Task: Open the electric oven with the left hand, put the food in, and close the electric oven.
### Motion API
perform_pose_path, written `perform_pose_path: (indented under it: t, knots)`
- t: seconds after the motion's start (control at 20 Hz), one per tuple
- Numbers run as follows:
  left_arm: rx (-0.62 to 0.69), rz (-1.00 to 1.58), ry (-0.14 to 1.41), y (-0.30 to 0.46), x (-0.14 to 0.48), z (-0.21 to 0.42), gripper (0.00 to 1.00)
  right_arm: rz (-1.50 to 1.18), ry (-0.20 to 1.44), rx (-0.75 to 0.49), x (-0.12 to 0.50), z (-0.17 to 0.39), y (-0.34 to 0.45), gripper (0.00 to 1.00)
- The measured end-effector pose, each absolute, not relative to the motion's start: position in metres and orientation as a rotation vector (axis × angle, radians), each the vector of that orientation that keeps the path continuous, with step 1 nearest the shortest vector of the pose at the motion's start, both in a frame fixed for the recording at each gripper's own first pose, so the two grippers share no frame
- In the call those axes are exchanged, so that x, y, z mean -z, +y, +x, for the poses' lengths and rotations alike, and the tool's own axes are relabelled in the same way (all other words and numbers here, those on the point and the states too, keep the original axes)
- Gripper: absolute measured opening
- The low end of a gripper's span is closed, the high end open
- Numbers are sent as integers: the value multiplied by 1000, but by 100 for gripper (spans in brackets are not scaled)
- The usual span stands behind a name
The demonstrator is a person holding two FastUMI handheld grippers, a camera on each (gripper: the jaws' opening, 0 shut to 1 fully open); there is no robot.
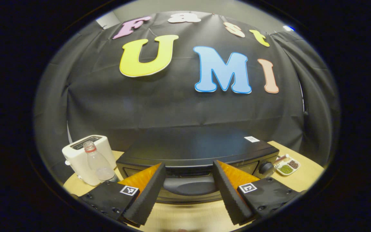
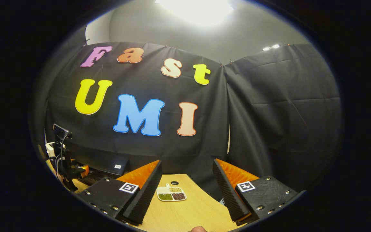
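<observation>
1. Left gripper [image 1: 188,187]: jaws spread wide, grasping nothing, framing the electric oven's handle [image 1: 190,186] at lower centre
2. Electric oven [image 1: 201,151]: black, door closed, on the wooden surface [image 1: 185,216]
3. Right gripper [image 2: 187,190]: jaws released above a divided food dish [image 2: 171,194]

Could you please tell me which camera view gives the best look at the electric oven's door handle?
The left gripper view: the door handle sits close and centred, between the open left gripper fingers, on the electric oven. The right gripper view catches just part of the oven's top at its left edge, the handle not discernible.
</observation>
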State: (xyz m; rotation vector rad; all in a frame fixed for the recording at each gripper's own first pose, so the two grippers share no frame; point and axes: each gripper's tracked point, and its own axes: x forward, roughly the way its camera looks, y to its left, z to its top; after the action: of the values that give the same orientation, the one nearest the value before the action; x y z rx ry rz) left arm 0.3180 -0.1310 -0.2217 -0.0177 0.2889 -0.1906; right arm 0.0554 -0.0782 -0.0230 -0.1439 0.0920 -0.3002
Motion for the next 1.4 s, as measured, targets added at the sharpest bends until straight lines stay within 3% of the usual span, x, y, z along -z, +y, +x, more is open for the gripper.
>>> perform_pose_path:
  t: [0.3, 0.75, 0.8, 1.05, 1.4]
  knots:
    - [188, -13, 292, -131, 223, 307, 100, -121, 94, 259, 26, 55, -68, 95]
    - [168, -4, 336, -124, 238, 255, 92, -40, 93, 186, 26, 52, -63, 95]
    - [166, -6, 345, -123, 241, 250, 97, -39, 92, 186, 26, 51, -65, 95]
    - [172, -2, 367, -123, 252, 231, 100, -10, 82, 168, 22, 45, -68, 95]
    - [157, 11, 399, -123, 269, 209, 98, 0, 97, 156, 26, 36, -73, 95]
